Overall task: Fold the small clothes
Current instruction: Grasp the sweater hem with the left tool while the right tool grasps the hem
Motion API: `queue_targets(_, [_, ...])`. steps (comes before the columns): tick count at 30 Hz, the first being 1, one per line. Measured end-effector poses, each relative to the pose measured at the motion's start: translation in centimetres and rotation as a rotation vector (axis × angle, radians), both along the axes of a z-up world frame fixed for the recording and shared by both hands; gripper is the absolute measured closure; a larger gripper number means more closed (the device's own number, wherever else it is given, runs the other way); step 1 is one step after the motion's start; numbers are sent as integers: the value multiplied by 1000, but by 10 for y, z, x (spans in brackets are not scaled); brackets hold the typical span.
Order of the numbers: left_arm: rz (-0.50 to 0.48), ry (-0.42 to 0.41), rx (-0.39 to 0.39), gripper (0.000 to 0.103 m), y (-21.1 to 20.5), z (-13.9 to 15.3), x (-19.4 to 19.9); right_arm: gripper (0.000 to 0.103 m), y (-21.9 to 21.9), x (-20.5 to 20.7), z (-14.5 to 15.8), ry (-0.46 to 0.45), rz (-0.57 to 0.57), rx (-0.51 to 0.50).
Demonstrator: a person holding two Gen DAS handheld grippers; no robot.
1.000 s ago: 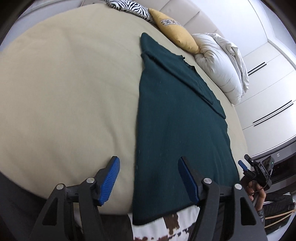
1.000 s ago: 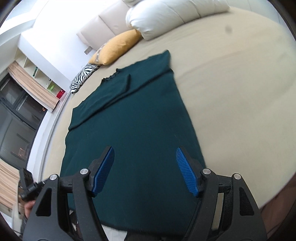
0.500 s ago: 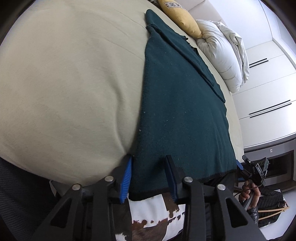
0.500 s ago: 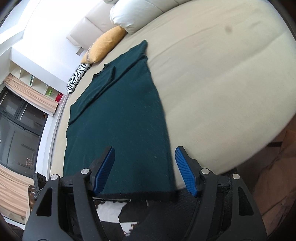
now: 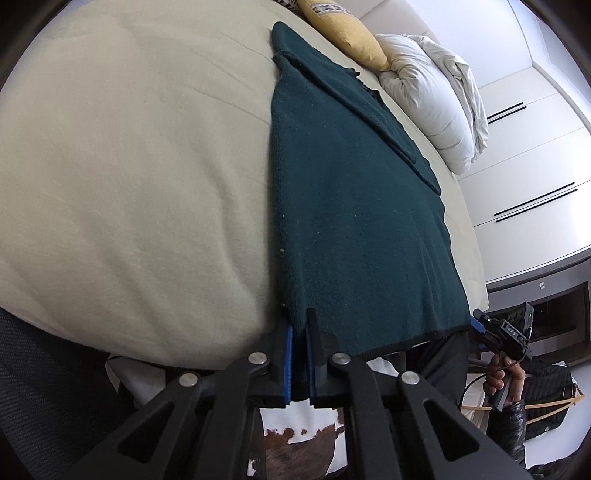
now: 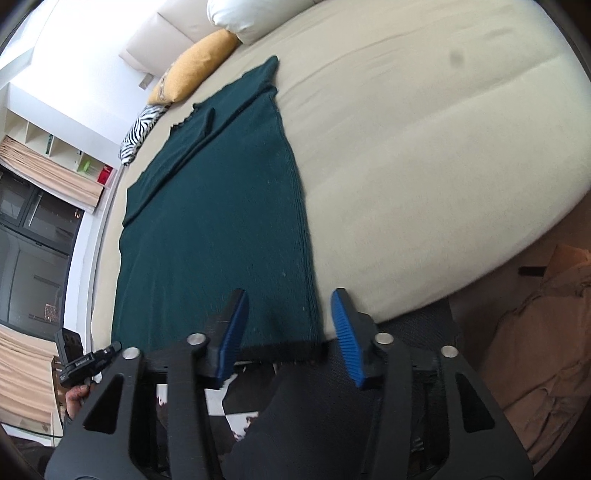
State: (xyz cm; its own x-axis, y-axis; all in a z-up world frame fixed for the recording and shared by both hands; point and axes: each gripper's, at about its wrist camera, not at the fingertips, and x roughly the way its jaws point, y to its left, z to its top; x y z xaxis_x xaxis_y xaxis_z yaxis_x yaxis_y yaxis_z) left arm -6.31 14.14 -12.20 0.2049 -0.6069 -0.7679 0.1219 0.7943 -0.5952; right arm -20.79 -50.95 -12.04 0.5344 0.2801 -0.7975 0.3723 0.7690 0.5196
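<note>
A dark green knit garment (image 5: 354, 221) lies flat on a beige bed (image 5: 129, 166), its sleeves folded across the far end. My left gripper (image 5: 298, 325) is shut on the garment's near left hem corner at the bed's edge. In the right wrist view the same garment (image 6: 214, 236) runs away from me. My right gripper (image 6: 288, 317) is open, its blue pads either side of the near right hem corner. The right gripper also shows at the hem's far corner in the left wrist view (image 5: 480, 326).
A yellow cushion (image 5: 343, 33) and a white duvet (image 5: 432, 99) lie at the head of the bed. A zebra cushion (image 6: 142, 133) sits by them. White wardrobes (image 5: 535, 166) stand to the right. A cowhide rug (image 5: 299, 443) lies below the bed's edge.
My left gripper has closed on the near left hem corner. My right gripper has dropped to the near right hem corner and narrowed its opening.
</note>
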Motion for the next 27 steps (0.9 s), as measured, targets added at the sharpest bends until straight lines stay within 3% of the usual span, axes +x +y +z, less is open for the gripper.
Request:
queue_targets(5, [-12, -15, -5, 97, -2, 4, 0, 70, 5, -1, -4, 33, 31, 18])
queue_targets(6, [-13, -19, -7, 97, -2, 5, -1, 82, 5, -2, -5, 33, 31, 19])
queue_targets(8, [0, -39, -45, 97, 1, 9, -1, 94, 7, -1, -5, 41, 33, 13])
queue_targets(12, [29, -64, -134, 97, 8, 27, 3, 96, 13, 0, 2, 8, 39, 13])
queue_targets(18, [91, -118, -320, 97, 19, 65, 22, 96, 13, 17, 35, -144, 43, 73])
queue_targets(27, [165, -166, -453, 97, 18, 95, 78, 96, -5, 83, 80, -297, -14, 105])
